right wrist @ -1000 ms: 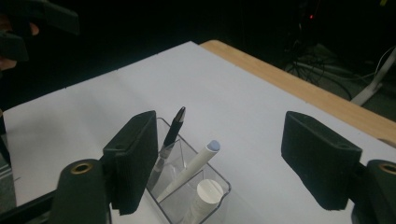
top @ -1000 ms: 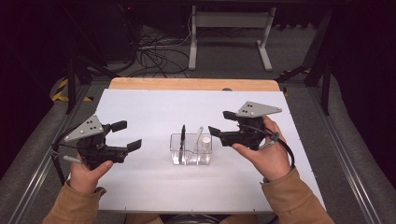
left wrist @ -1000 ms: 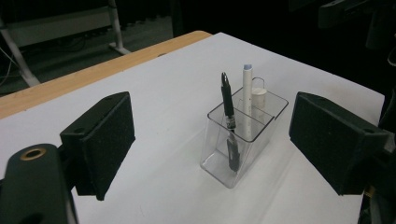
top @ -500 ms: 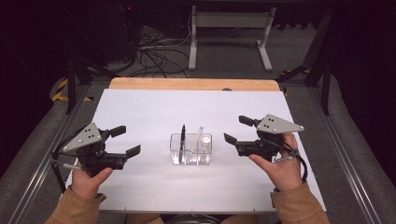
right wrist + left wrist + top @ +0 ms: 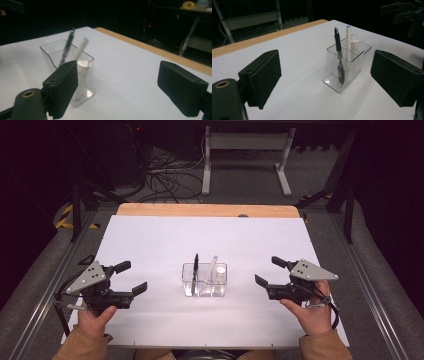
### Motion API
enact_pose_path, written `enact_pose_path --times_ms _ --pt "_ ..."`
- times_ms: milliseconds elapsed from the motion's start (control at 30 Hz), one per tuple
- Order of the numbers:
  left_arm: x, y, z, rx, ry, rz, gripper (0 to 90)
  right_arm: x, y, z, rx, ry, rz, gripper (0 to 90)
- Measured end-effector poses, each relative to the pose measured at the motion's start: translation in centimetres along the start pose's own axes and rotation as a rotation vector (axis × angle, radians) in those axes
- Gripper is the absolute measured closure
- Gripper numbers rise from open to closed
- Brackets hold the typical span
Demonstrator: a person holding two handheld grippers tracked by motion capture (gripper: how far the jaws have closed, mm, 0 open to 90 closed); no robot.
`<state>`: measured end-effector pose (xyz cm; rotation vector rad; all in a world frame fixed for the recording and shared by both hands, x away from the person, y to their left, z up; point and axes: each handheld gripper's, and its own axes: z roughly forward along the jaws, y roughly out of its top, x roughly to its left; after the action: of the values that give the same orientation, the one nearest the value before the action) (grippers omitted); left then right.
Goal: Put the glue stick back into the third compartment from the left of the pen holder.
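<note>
Both hands have drawn back and sunk toward the near edge of the bench (image 5: 150,235) since a second ago. The right claw (image 5: 267,274), which then hung just right of the clear organiser (image 5: 204,280), now sits well apart from it on the right; the left claw (image 5: 131,277) has dropped a little on the left, also well apart. The jaws of both have just been opening, the right more than the left, and nothing lies between either pair: each stands wide and empty, as the left gripper view (image 5: 325,82) and right gripper view (image 5: 117,87) confirm.

The organiser stands upright at the middle of the white bench, untouched. A black pen (image 5: 195,270) leans in its left compartment, a white pen (image 5: 211,268) leans beside it, and a short white cylinder (image 5: 220,273) stands in the right-hand compartment. In the left gripper view the black pen (image 5: 338,53) rises above the rim with the white pen (image 5: 348,41) behind it.

With the things in the container and both claws empty and withdrawn, this reads as either the close of the filling or a pause before a fresh reach; which of the two cannot be told.

Nothing else lies on the bench, so no obstacle stands between either claw and the organiser. Beyond the far wooden edge (image 5: 205,210) are cables (image 5: 165,175) and a metal stand (image 5: 245,155) on the floor, well clear. The leaning pens could be knocked by a careless approach from above.
</note>
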<state>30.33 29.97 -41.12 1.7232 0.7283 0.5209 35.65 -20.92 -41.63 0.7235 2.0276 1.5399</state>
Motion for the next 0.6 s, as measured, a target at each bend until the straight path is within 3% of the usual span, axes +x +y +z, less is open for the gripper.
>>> enact_pose_path --times_ms 300,467,600 --pt "0.1 -1.8 -0.1 0.012 0.01 0.022 7.0 -0.3 -3.1 -0.4 -0.009 0.009 0.025 17.8" --pt "0.1 -3.0 0.1 0.009 0.017 0.037 6.7 -0.3 -4.3 -0.1 0.044 0.018 0.019 17.8" --pt "0.3 -3.7 0.4 0.019 0.018 0.027 6.6 -0.3 -5.0 0.2 0.061 0.01 0.013 17.8"
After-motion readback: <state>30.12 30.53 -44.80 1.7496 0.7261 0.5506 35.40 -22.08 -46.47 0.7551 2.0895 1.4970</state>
